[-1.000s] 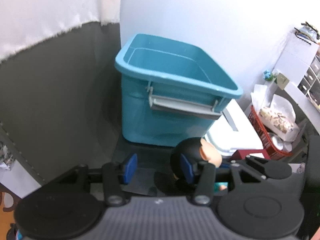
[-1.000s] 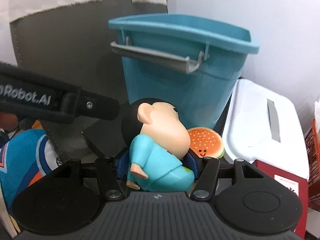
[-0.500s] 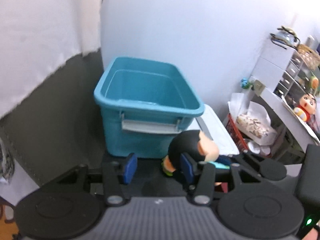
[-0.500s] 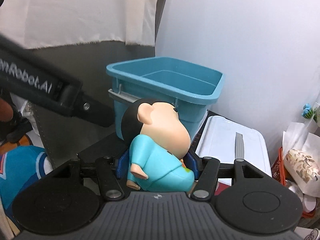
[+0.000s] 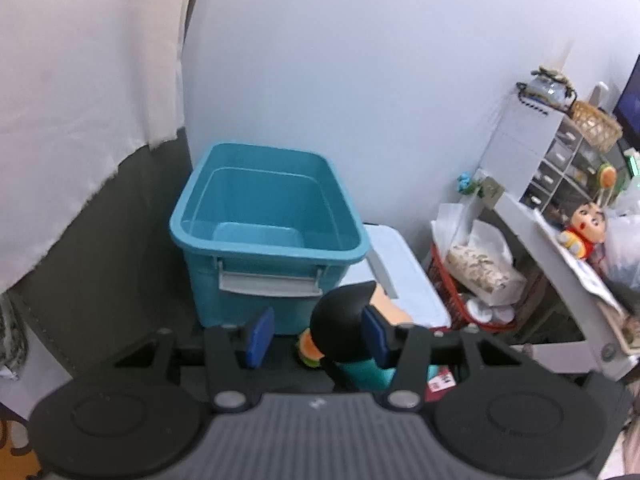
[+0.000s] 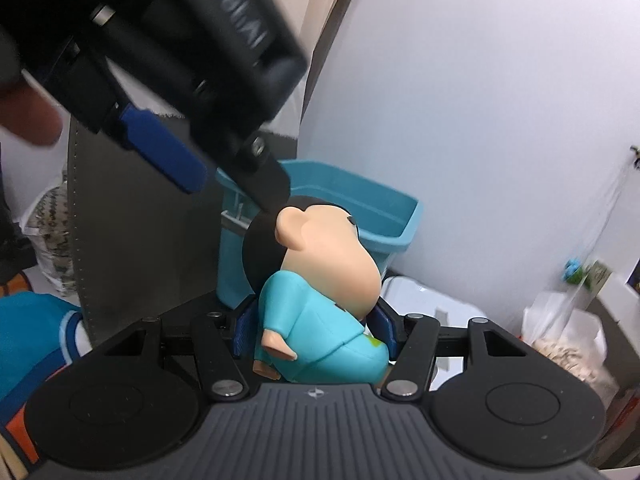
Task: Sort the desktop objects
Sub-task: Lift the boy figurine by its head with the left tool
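My right gripper [image 6: 314, 330] is clamped on the cartoon figurine [image 6: 320, 300], lifted in front of the teal bin [image 5: 266, 224]. My left gripper [image 5: 316, 334] holds nothing, pads [image 5: 259, 336] near their narrowest. A burger toy [image 5: 310, 350] lies below, by the bin.
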The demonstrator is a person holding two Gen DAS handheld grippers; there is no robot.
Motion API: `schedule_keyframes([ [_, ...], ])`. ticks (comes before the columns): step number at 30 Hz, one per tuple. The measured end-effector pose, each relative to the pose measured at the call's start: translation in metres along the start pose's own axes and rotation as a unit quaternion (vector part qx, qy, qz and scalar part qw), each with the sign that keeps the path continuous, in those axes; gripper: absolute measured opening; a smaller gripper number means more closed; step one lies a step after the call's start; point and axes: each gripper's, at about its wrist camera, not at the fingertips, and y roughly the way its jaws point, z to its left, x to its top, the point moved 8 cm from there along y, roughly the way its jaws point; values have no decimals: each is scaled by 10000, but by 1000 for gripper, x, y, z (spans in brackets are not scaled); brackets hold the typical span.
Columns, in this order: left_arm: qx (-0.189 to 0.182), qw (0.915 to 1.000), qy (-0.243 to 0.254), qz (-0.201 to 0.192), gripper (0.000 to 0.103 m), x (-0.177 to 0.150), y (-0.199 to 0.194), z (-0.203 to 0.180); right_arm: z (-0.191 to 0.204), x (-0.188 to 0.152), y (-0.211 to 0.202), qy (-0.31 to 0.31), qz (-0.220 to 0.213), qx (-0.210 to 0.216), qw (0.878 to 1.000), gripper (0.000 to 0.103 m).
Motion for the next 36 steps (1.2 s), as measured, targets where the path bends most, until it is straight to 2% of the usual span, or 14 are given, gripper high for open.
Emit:
schedule_keyframes([
  [8, -20, 9999, 94, -44, 53, 4, -5, -10, 6, 6, -5, -490, -421, -372, 9972, 62],
  [14, -159, 9998, 60, -58, 54, 8, -6, -15, 7, 9, -9, -508, -661, -572, 9949, 62],
  [17, -309, 9995, -69, -11, 55, 9, -7, -17, 12, 9, -9, -737, -831, -754, 9909, 62],
  [20, -353, 9993, -73, -11, 55, 12, -7, -20, 22, 10, -10, -1171, -1070, -931, 9829, 62],
  [25, -371, 9992, -148, -18, 57, 14, -7, -19, 29, 9, -7, -1531, -1330, -1221, 9716, 62],
  [30, -434, 9986, -287, 19, 57, 14, -4, -16, 37, 5, -1, -2050, -1551, -1621, 9527, 62],
  [36, -606, 9966, -560, 94, 60, 15, -3, -13, 41, 4, 8, -2390, -1687, -2094, 9330, 62],
])
